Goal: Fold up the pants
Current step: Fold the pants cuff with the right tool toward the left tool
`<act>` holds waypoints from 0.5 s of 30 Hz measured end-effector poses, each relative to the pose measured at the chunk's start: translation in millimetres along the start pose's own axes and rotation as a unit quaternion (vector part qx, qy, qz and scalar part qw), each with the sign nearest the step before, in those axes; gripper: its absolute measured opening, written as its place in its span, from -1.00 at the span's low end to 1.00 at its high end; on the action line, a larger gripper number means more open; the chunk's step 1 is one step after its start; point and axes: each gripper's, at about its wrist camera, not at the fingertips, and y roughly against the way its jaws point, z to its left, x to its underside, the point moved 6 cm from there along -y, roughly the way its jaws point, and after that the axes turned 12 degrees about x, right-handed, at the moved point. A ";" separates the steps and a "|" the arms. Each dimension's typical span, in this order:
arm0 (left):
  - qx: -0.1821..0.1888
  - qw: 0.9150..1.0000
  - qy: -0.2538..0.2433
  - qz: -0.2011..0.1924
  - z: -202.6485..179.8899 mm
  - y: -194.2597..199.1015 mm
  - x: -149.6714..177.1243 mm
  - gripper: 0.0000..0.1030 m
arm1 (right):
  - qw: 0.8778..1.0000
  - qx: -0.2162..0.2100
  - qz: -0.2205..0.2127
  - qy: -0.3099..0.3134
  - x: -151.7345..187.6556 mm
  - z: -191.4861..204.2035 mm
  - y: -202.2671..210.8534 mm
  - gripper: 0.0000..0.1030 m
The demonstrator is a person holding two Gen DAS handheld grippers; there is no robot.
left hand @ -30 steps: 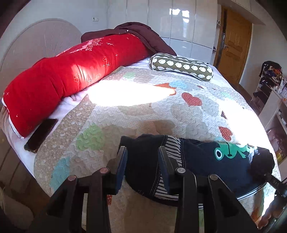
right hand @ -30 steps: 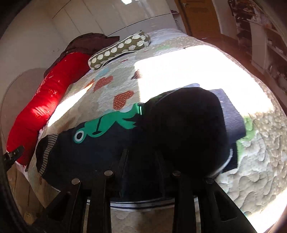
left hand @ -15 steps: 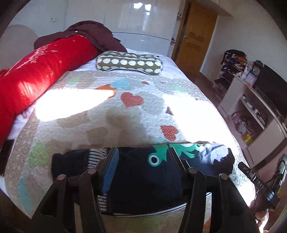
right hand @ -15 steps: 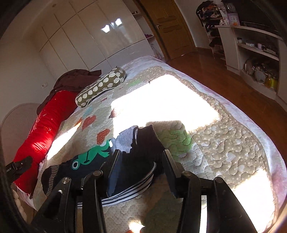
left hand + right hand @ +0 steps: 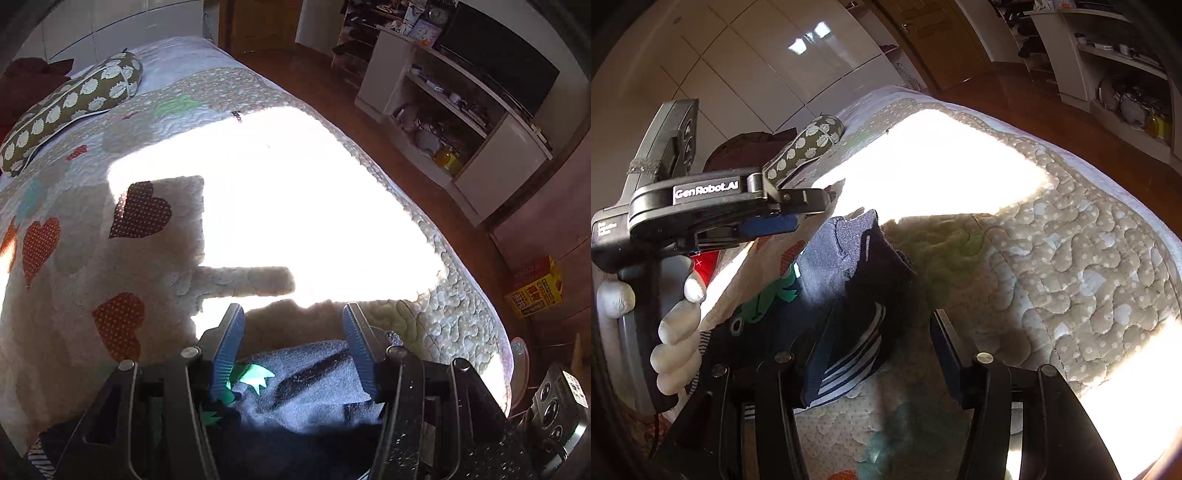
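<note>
Pants lie folded on the bed quilt, one dark blue pair with one green frog picture on it. In the right wrist view they sit at about 8 o'clock from the big sunny patch, near the bottom edge of the bed. A striped band shows at their near end, and one grey-blue corner sticks up at the far end.

Two grippers are in view. The right gripper points down at the near end of the pants. Its two fingers stand apart and are opening wider. The striped end lies between them, close to the left finger, but nothing is pinched. The right finger is over bare quilt.

The left gripper comes in from 9 o'clock in the right wrist view, held by one hand in a white glove. In its own view its two blue pads stand wide apart. The grey-blue cloth of the pants lies below and between them, and no pad presses on it.

On the quilt I count four hearts in the left wrist view. One green pillow with white dots lies at 10 o'clock. One white shelf unit stands at 2 o'clock, and one yellow and red box sits on the floor at 3 o'clock.
</note>
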 end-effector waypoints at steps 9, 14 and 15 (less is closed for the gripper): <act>0.050 0.997 -0.007 0.049 -7.9 -25.0 15.3 -0.93 | 0.999 -0.016 0.005 0.033 -11.1 15.6 -19.6 -0.64; 0.077 0.996 0.029 -0.016 9.7 27.8 21.8 -0.93 | 0.998 -0.022 -0.018 0.053 -25.2 42.7 -10.9 -0.68; 0.082 0.995 0.038 -0.030 15.8 41.0 23.0 -0.93 | 0.998 -0.027 -0.022 0.061 -25.8 51.5 -6.7 -0.68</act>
